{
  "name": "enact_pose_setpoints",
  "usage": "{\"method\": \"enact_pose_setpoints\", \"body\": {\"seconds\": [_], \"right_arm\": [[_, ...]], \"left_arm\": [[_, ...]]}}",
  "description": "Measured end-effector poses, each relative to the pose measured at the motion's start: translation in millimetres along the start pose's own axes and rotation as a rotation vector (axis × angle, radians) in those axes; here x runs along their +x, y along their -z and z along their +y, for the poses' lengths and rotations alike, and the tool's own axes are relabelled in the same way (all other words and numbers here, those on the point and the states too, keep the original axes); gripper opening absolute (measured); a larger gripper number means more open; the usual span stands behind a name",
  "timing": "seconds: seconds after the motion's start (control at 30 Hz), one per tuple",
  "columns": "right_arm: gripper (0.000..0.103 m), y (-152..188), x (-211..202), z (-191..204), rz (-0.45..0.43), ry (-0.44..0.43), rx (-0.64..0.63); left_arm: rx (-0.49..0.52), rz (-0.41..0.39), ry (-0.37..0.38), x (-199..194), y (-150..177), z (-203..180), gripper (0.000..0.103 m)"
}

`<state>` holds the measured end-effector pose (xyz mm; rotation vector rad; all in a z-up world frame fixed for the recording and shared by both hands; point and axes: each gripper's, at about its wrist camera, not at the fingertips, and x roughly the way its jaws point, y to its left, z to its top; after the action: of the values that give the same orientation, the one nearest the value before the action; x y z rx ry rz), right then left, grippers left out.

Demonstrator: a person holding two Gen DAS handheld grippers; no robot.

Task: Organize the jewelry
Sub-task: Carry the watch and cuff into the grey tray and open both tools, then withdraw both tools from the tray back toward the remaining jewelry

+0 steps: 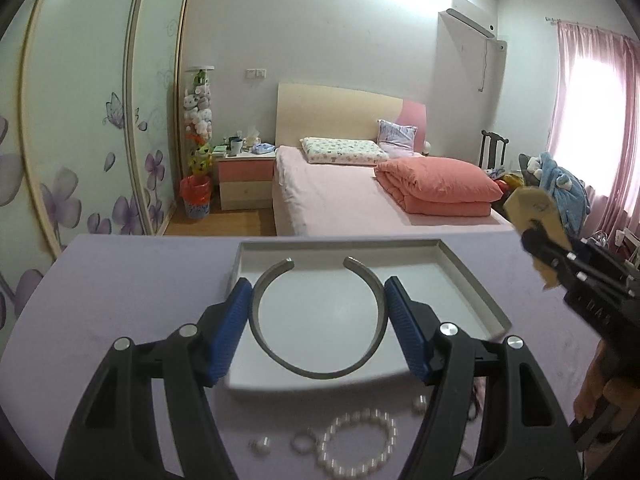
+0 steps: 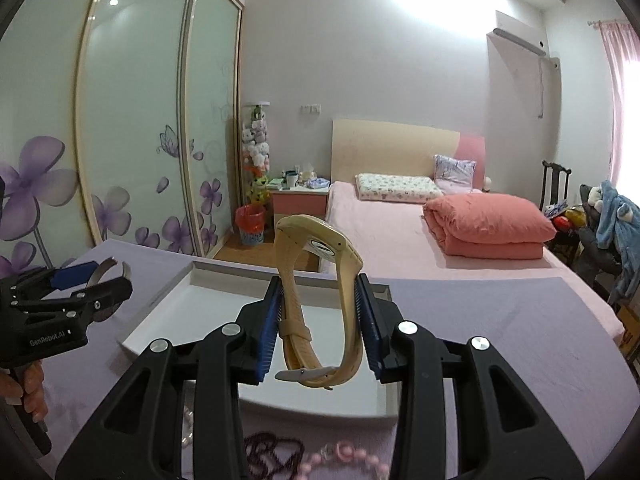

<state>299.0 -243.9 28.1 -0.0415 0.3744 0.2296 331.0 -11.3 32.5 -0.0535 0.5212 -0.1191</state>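
Note:
My left gripper [image 1: 319, 308] is shut on a silver open bangle [image 1: 318, 370] and holds it flat over the white tray [image 1: 476, 280], its gap facing away. My right gripper [image 2: 320, 312] is shut on a cream wristwatch [image 2: 320, 248], its strap loop upright, above the tray's [image 2: 168, 304] near part. Each gripper shows in the other's view: the right one with the watch [image 1: 532, 208] at the right, the left one with the bangle [image 2: 102, 276] at the left. On the lilac cloth below lie a pearl bracelet [image 1: 360, 444], a small ring [image 1: 302, 440] and pearl earrings [image 1: 260, 446].
A dark bead string [image 2: 272, 452] and pink bead bracelet [image 2: 344, 454] lie on the cloth [image 2: 500, 340] by the tray's near edge. Behind the table stand a bed [image 1: 340, 204], a nightstand [image 1: 244, 176], a flowered wardrobe [image 1: 80, 140] and a cluttered chair [image 1: 556, 176].

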Motion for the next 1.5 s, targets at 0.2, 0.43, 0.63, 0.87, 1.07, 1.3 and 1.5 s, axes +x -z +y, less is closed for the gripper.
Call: {"method": "enact_pose_setpoints", "body": {"seconds": [0.2, 0.43, 0.63, 0.87, 1.07, 1.3, 1.5], "right_arm": [[0.04, 3.2, 44.0, -9.6, 0.059, -0.016, 0.034], [0.041, 15.3, 91.3, -15.0, 0.192, -0.051, 0.072], [0.049, 26.4, 113.6, -10.4, 0.279, -0.07, 0.086], [0.073, 28.7, 110.8, -10.4, 0.271, -0.089, 0.089], [0.075, 23.4, 108.6, -19.1, 0.251, -0.088, 0.124], [0.075, 20.4, 111.8, -25.1, 0.247, -0.085, 0.13], [0.075, 17.5, 110.9, -27.4, 0.242, -0.077, 0.127]], "left_arm": [[-0.024, 0.01, 0.0, 48.1, -10.8, 2.1, 0.066], [-0.036, 0.074, -0.007, 94.9, -7.5, 5.9, 0.066], [-0.041, 0.132, -0.013, 121.7, 0.3, 9.8, 0.066], [-0.043, 0.179, -0.013, 140.2, 6.2, 12.1, 0.066], [-0.062, 0.224, -0.015, 150.9, 8.7, 13.1, 0.067], [-0.082, 0.207, -0.015, 148.0, 3.7, 17.6, 0.072], [-0.075, 0.201, -0.022, 141.5, 5.9, 18.4, 0.072]]}}
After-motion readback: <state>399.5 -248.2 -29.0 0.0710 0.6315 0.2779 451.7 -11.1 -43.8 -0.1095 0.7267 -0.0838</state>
